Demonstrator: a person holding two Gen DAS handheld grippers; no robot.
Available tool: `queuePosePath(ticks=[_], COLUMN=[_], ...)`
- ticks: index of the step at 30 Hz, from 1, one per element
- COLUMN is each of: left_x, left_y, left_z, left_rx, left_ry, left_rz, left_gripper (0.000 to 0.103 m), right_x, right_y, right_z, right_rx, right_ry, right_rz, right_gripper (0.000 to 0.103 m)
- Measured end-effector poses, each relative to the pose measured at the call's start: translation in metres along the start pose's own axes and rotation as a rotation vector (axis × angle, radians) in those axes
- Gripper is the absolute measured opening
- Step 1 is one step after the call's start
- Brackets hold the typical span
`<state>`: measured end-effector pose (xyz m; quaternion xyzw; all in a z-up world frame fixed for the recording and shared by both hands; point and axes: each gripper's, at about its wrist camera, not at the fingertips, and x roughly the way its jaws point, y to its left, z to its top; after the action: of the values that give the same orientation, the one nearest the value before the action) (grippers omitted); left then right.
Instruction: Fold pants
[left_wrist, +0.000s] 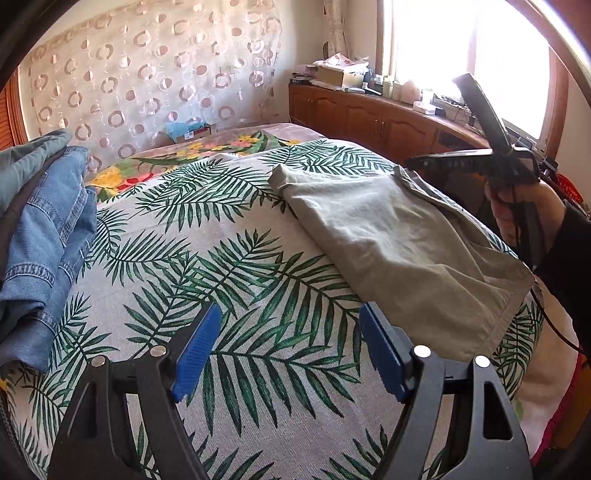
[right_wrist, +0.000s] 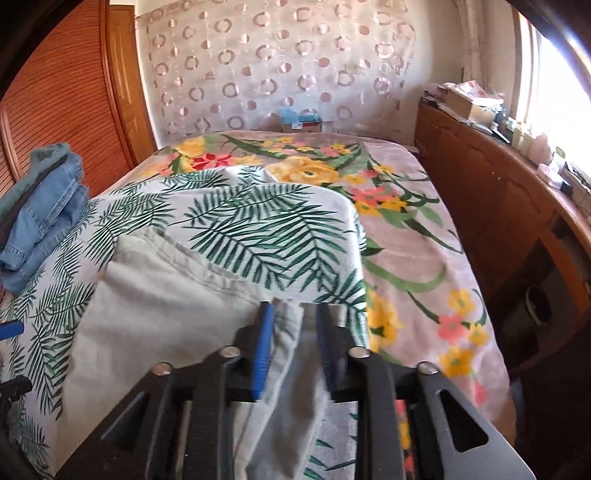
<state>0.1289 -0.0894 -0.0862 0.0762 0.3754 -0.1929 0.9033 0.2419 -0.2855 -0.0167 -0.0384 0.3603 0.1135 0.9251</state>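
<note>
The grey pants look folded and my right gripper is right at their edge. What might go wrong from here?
1. A fold of the grey pants lies between the right gripper fingers, with a gap on one side; pulling back could snag it and undo the fold.
2. The pants sit near the edge of the leaf-print cloth, so a tug may drag them off it.
3. The left gripper is open over bare cloth, so nothing pins the pants.

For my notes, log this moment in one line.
beige pants: folded on leaf-print cloth | left gripper: open, empty | right gripper: open around pants edge
</note>
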Motion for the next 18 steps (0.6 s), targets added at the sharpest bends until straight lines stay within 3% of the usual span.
queuePosePath(ticks=[6,7,8,18], left_x=[0.005,0.005,0.005,0.009], left_y=[-0.004,-0.004,-0.004,-0.007], left_z=[0.007,0.008,0.009,0.015], left_rx=[0.019,0.021,0.022,0.032], left_ry=[0.002,0.001,0.0,-0.003], left_rz=[0.007,0.007,0.007,0.004], left_gripper=[0.078,0.078,0.078,0.078], right_x=[0.026,0.025,0.026,0.018], right_y=[-0.001,-0.001,0.0,-0.019], right_z=[-0.003,-0.001,-0.001,0.008], right_rx=[-0.039,-0.045,-0.058,-0.028], right_ry=[0.068,0.072,0.078,0.042], right_rz=[-0.029,-0.037,-0.036,-0.084], right_gripper=[0.03,0.021,0.006,0.006])
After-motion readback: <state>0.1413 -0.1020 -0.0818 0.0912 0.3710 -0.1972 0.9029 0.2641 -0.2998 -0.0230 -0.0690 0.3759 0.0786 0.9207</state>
